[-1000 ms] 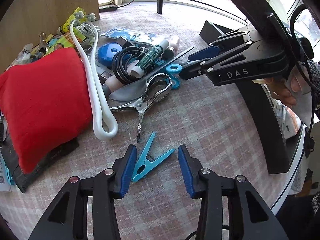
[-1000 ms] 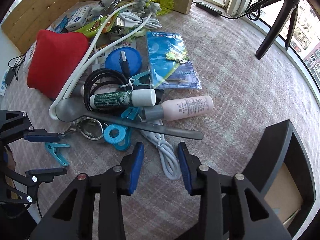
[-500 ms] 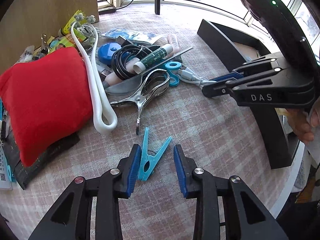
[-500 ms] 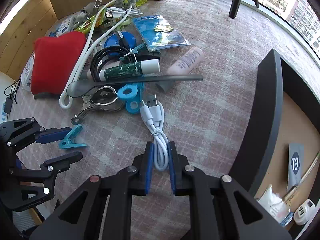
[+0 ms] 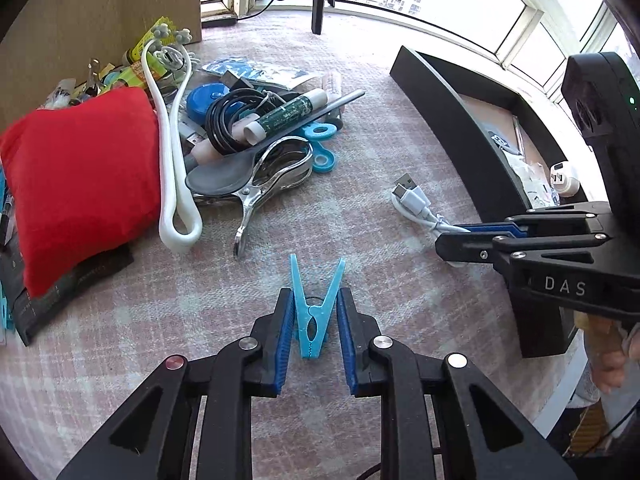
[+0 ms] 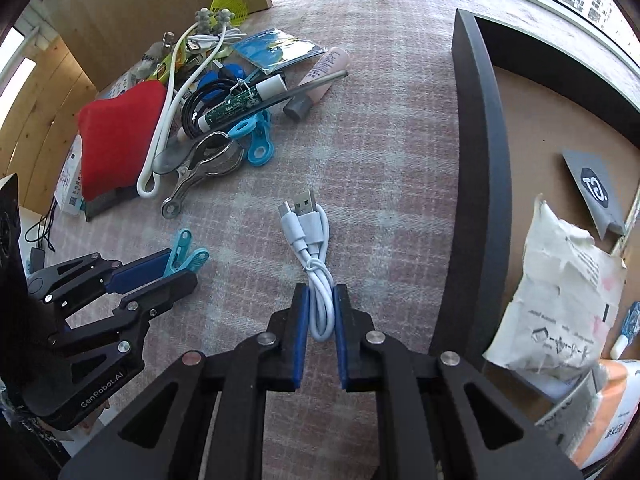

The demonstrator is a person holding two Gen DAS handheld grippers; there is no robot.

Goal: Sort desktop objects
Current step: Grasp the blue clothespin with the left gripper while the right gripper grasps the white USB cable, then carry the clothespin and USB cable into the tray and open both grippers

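Note:
My left gripper (image 5: 314, 312) has closed around a light blue clothes peg (image 5: 314, 312) lying on the checked tablecloth; both pads touch its arms. It also shows in the right wrist view (image 6: 184, 256). My right gripper (image 6: 320, 308) is shut on a coiled white USB cable (image 6: 310, 240), whose plugs point away from me. From the left wrist view the cable (image 5: 416, 204) trails out of the right gripper (image 5: 452, 240). A black open box (image 6: 480, 152) stands to the right of the cable.
A pile lies at the far left: a red cushion (image 5: 80, 176), a white looped cord (image 5: 172, 168), a metal clamp (image 5: 272, 184), a grey shoehorn (image 5: 248, 156), black cable, tubes, blue ring tags (image 6: 256, 140). The box holds a crumpled white bag (image 6: 556, 292) and a card.
My left gripper has moved onto the blue peg and closed on it. My right gripper, shut on the white cable, has pulled it back away from the pile toward the box.

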